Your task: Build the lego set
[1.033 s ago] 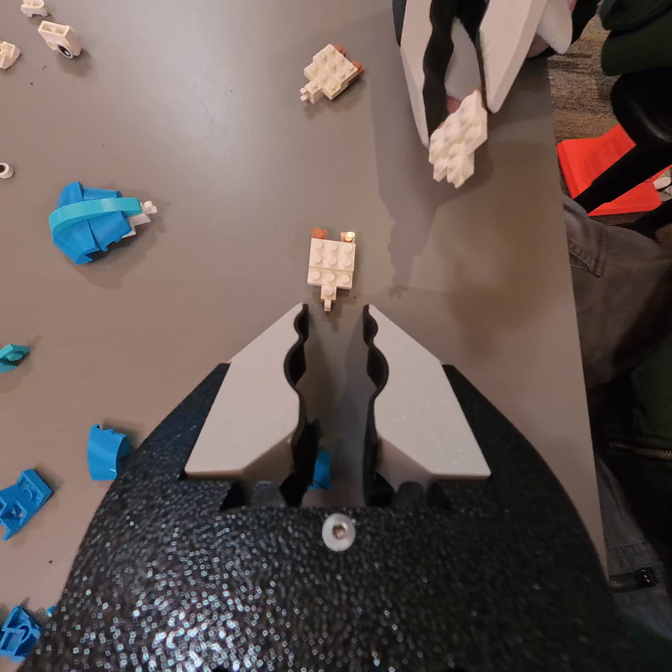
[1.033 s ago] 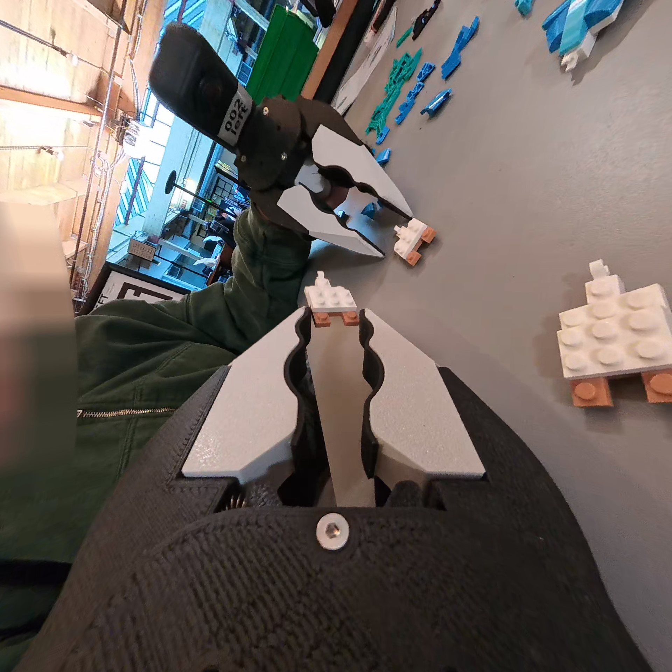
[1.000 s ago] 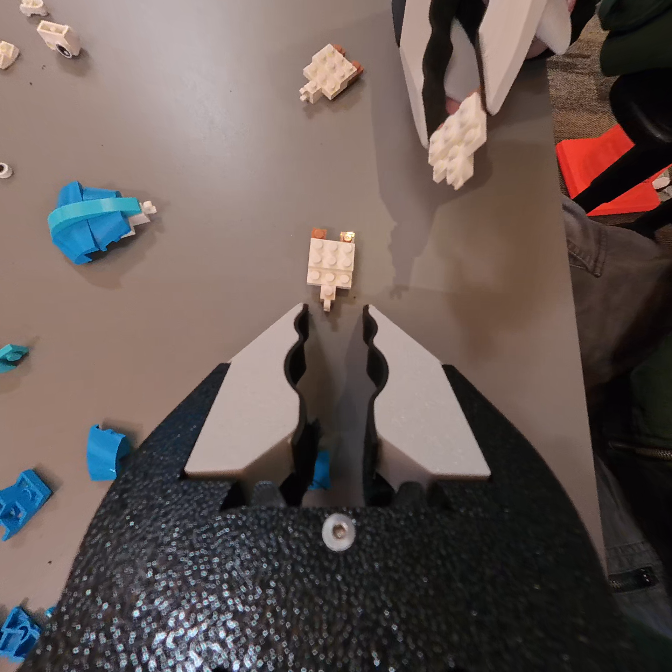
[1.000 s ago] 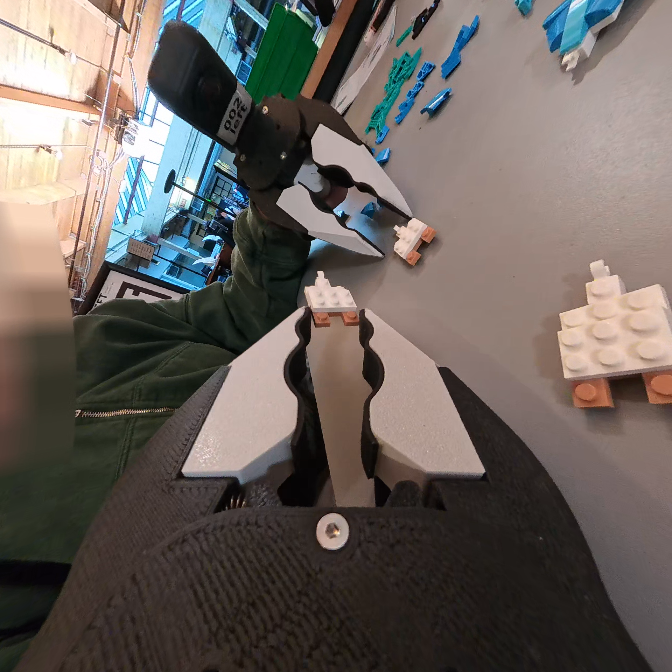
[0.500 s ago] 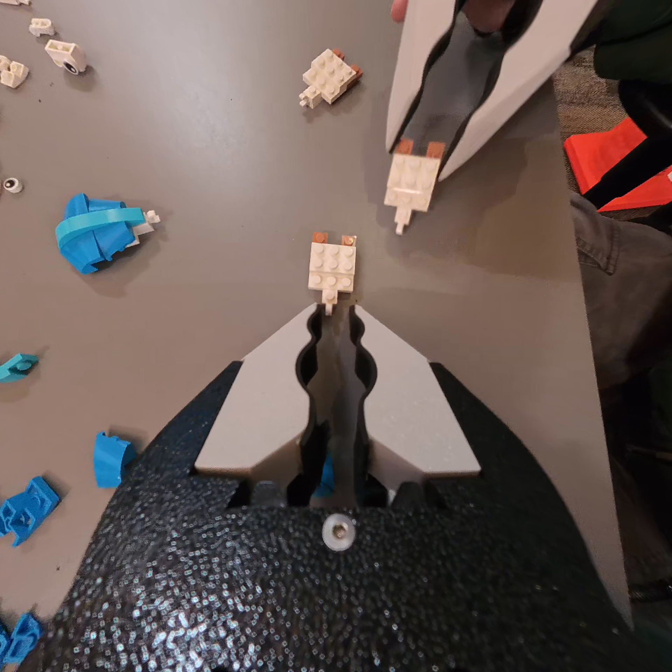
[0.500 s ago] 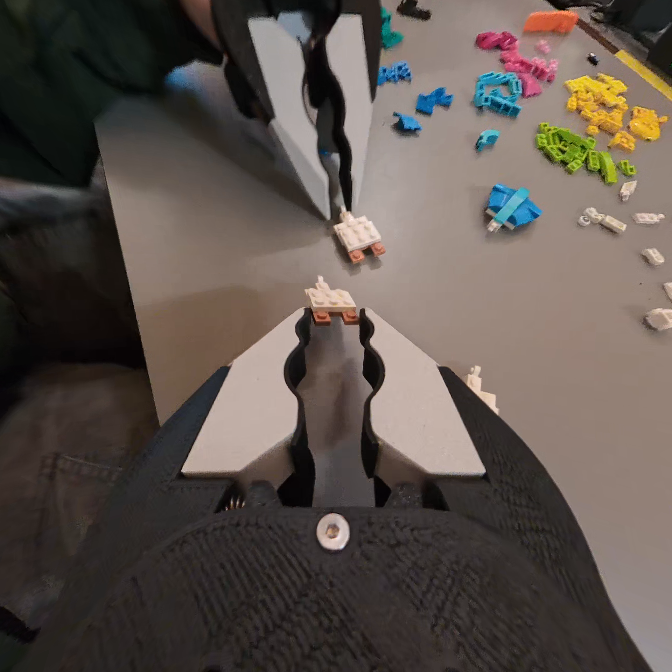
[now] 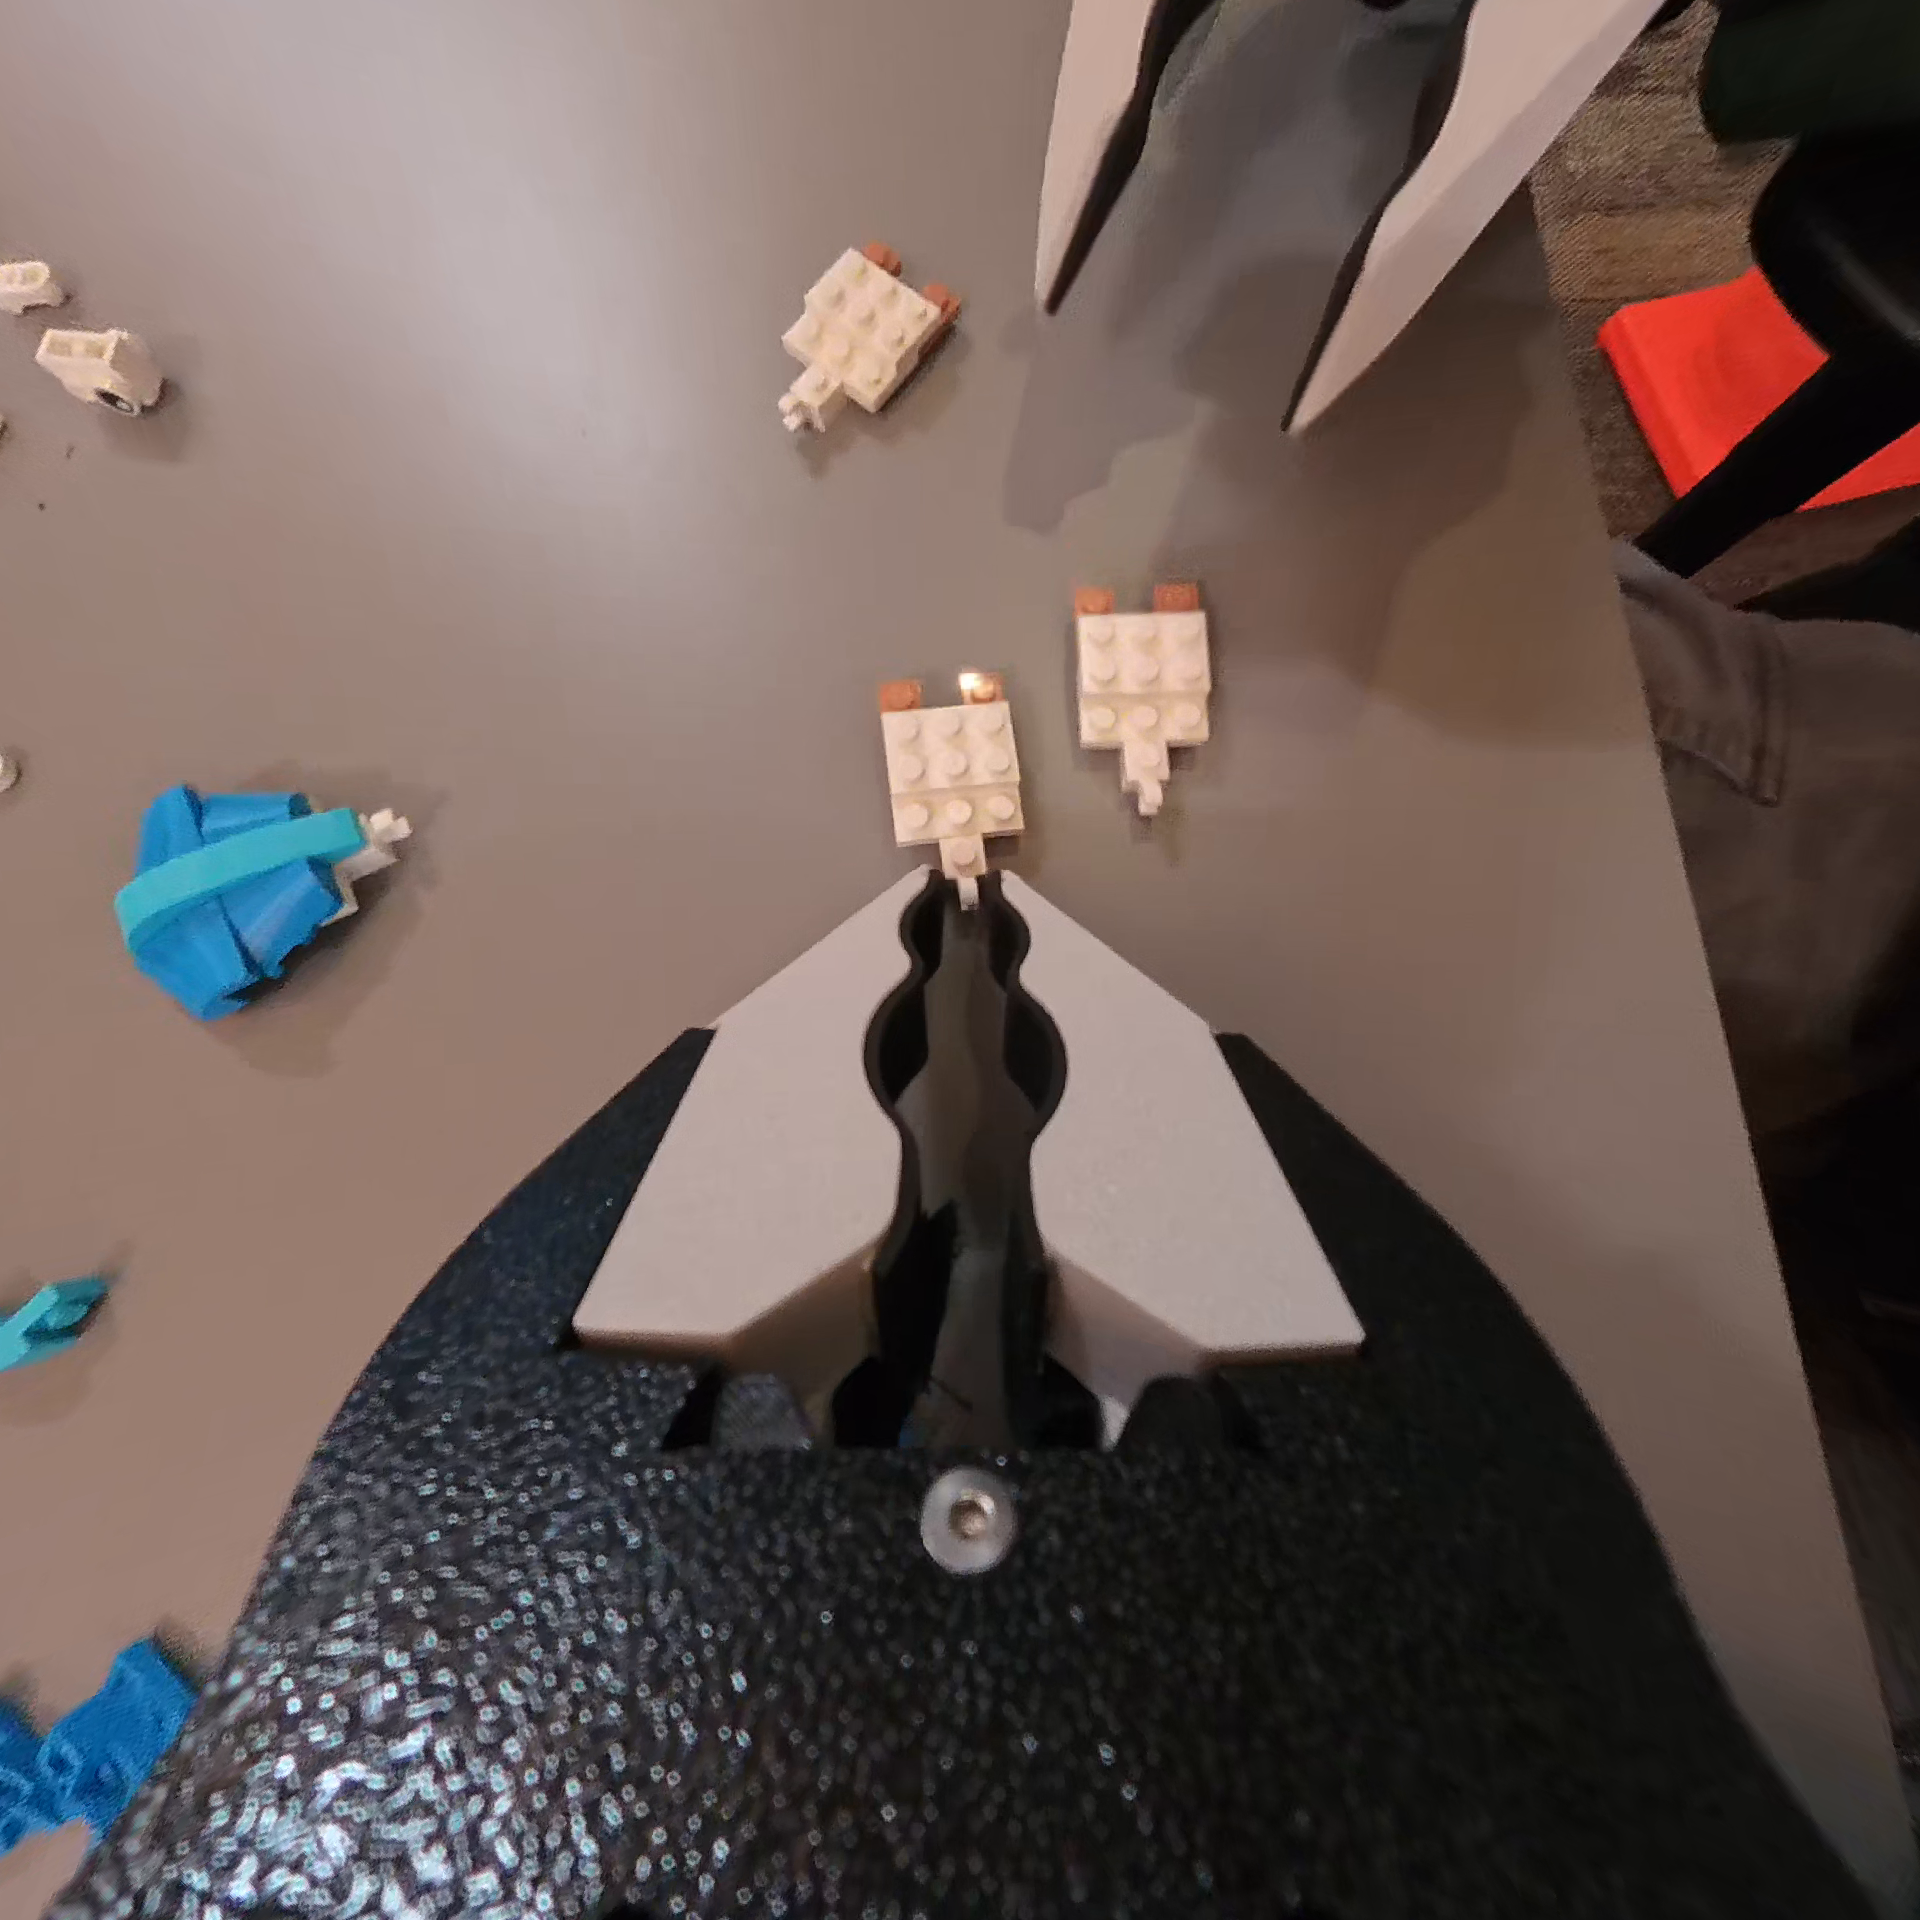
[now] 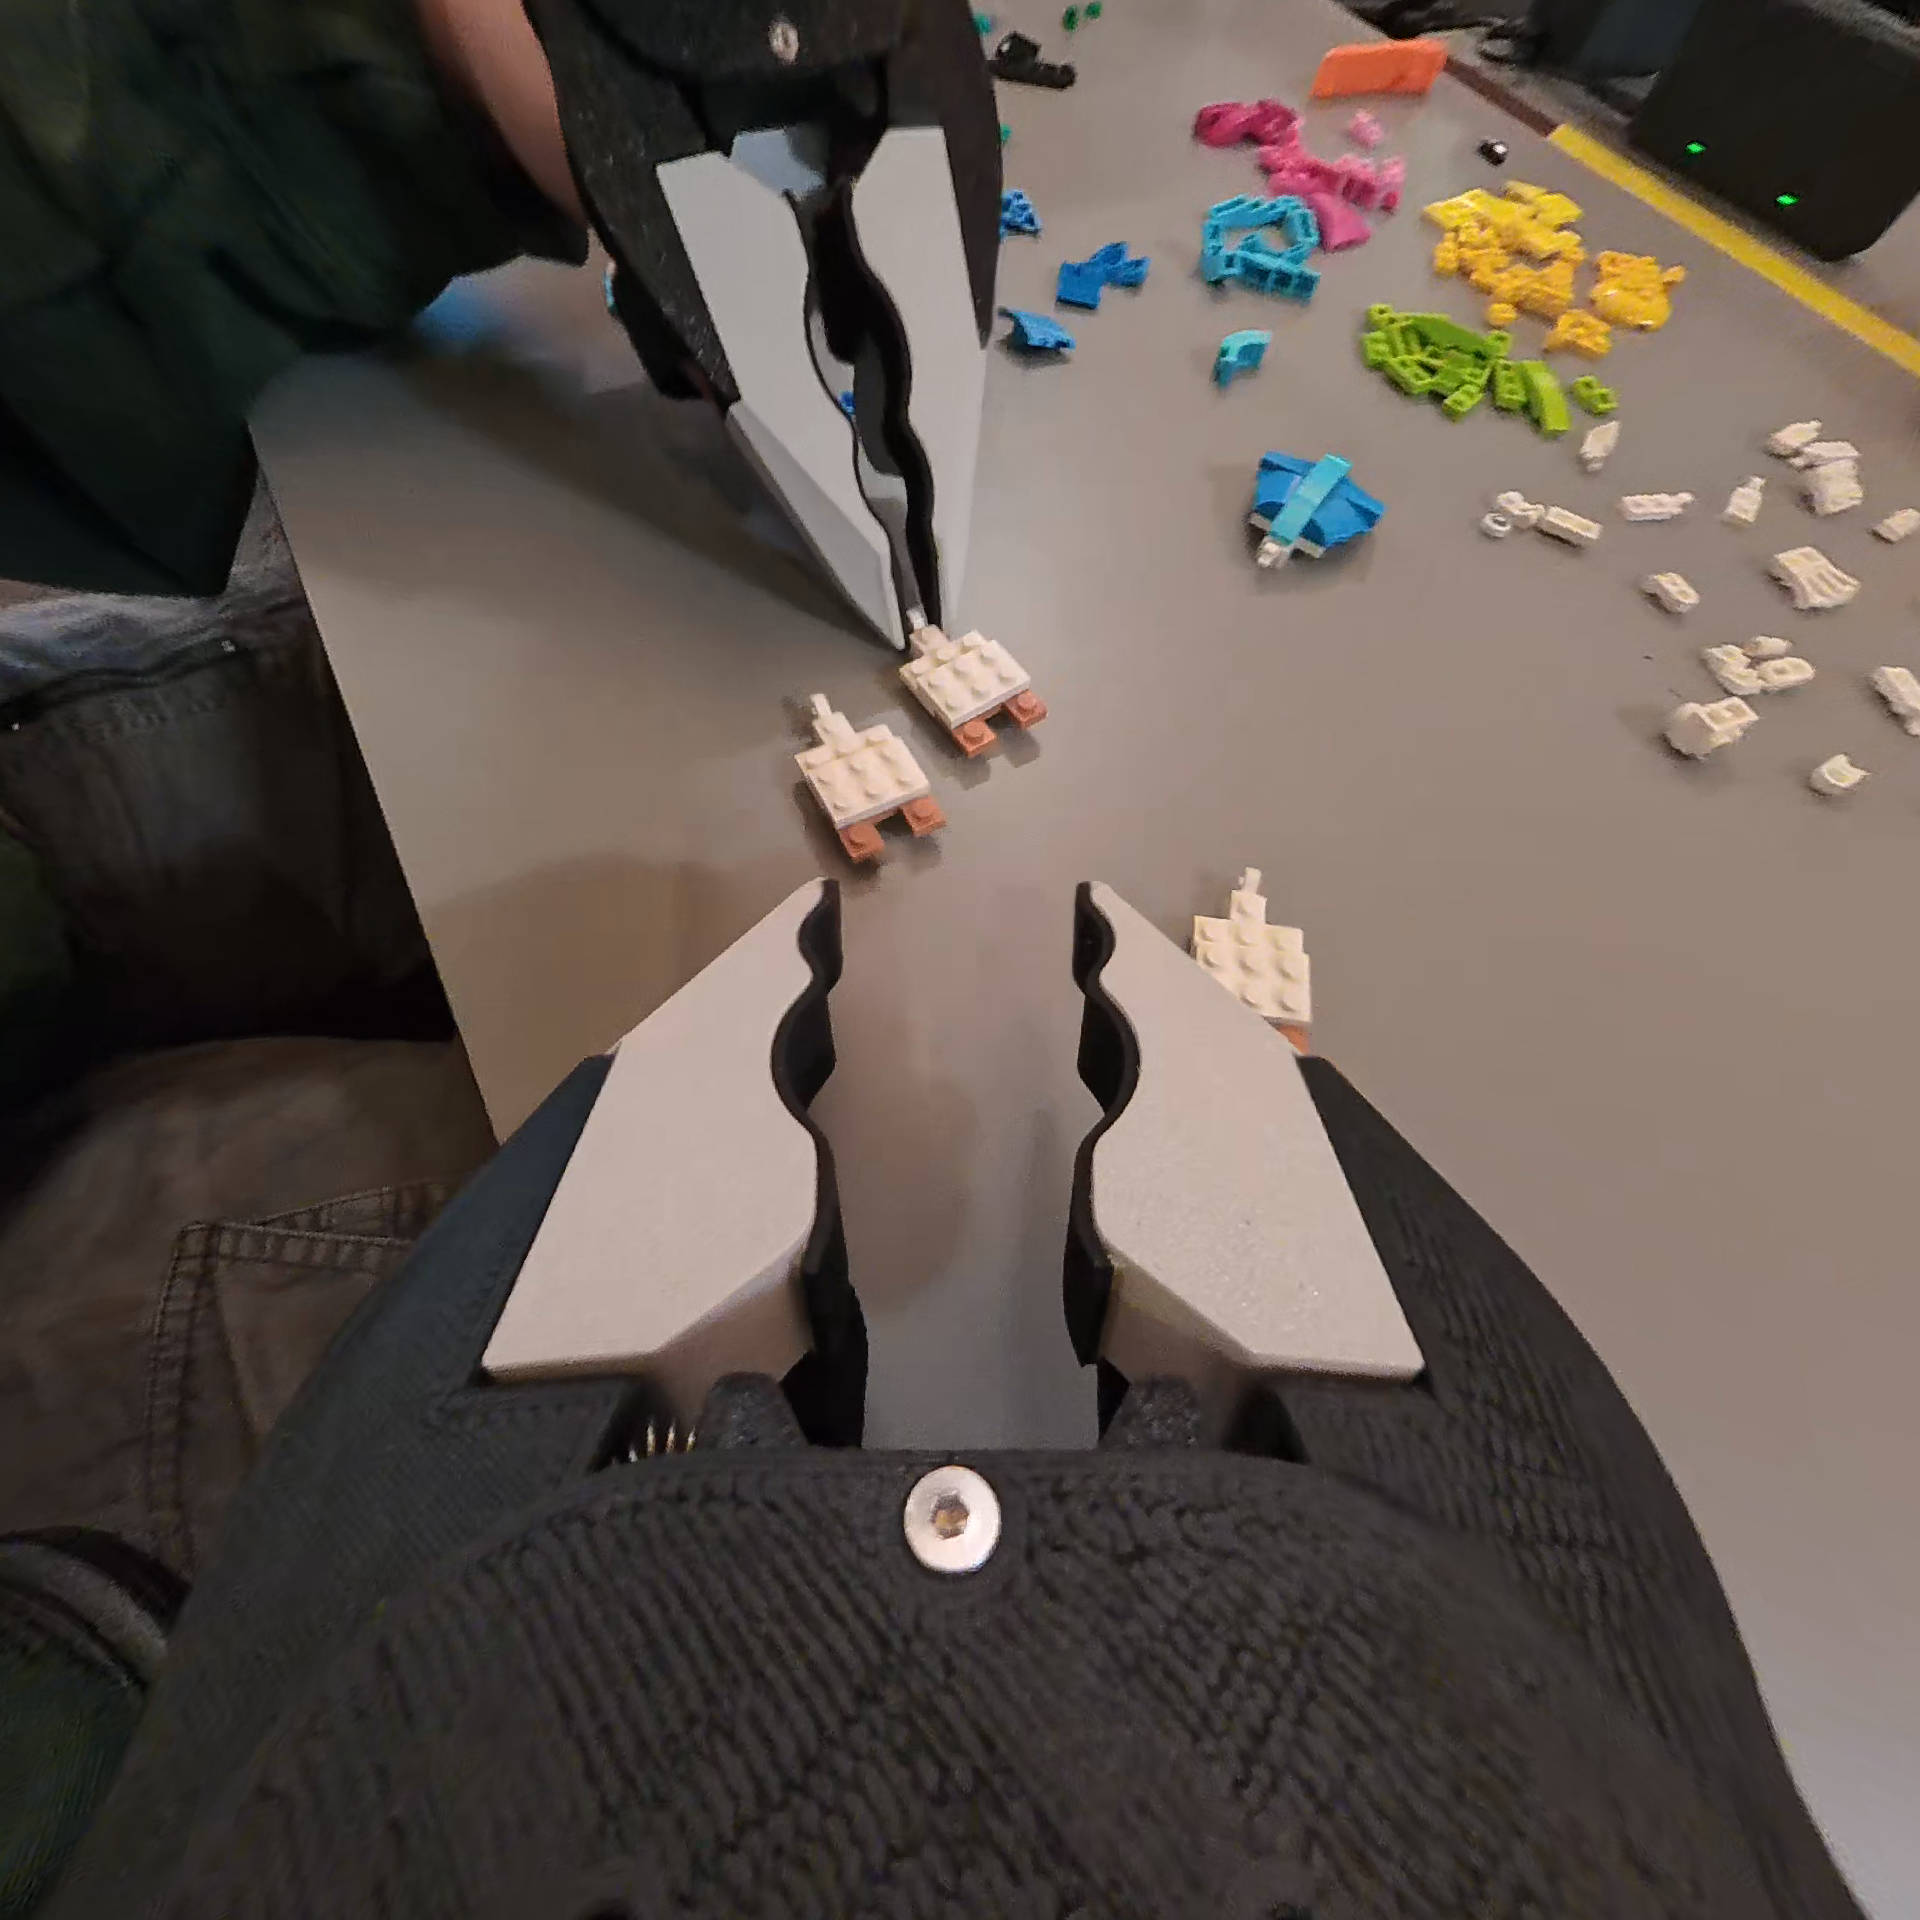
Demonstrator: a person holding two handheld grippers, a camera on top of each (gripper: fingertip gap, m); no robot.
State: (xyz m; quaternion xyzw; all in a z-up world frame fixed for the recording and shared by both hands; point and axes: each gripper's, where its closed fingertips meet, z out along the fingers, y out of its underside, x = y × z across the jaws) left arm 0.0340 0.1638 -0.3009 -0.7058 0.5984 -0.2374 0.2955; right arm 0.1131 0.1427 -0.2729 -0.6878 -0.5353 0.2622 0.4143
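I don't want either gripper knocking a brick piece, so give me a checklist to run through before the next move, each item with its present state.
1. Left gripper closed on the thin tab of the nearer white brick assembly: ok, fingertips pinch it.
2. That assembly flat on the grey table: ok.
3. Right gripper free: ok, open, only table between its fingers.
4. Second white assembly clear of the right gripper: ok, beyond the fingertips, untouched.
5. Third white assembly clear of the right gripper: cannot tell, partly hidden behind a finger.
6. The two neighbouring assemblies apart: ok, gap visible.
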